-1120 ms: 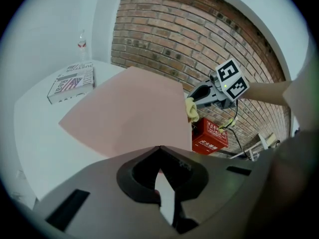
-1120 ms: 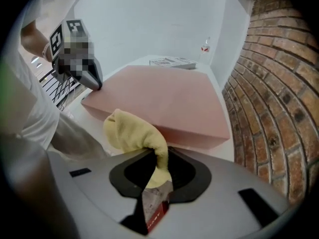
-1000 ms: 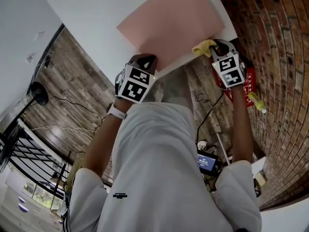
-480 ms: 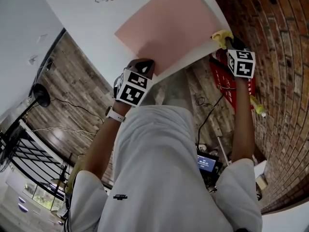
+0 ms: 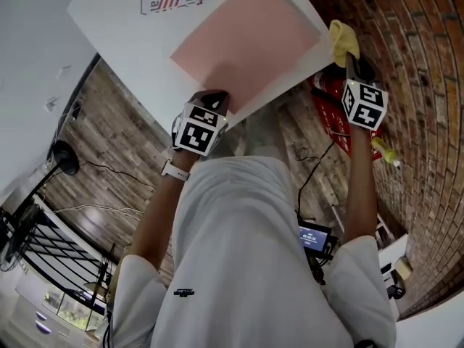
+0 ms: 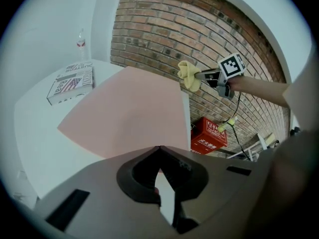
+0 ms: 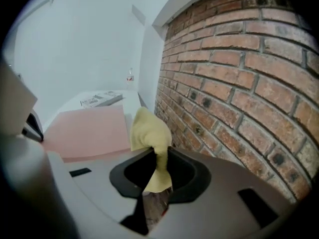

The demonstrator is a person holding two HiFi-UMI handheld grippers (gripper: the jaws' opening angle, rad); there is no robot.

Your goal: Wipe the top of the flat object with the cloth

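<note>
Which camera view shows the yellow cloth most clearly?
The right gripper view: the cloth is close and large, pinched in the shut right claw. The head view shows it small, near a corner of the pink sheet. The left gripper view shows it from the side, far away, at that claw's tip.

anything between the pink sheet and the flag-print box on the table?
Nothing. Only bare white table separates the pink sheet from the box. The left gripper view shows it best, and the head view agrees.
</note>
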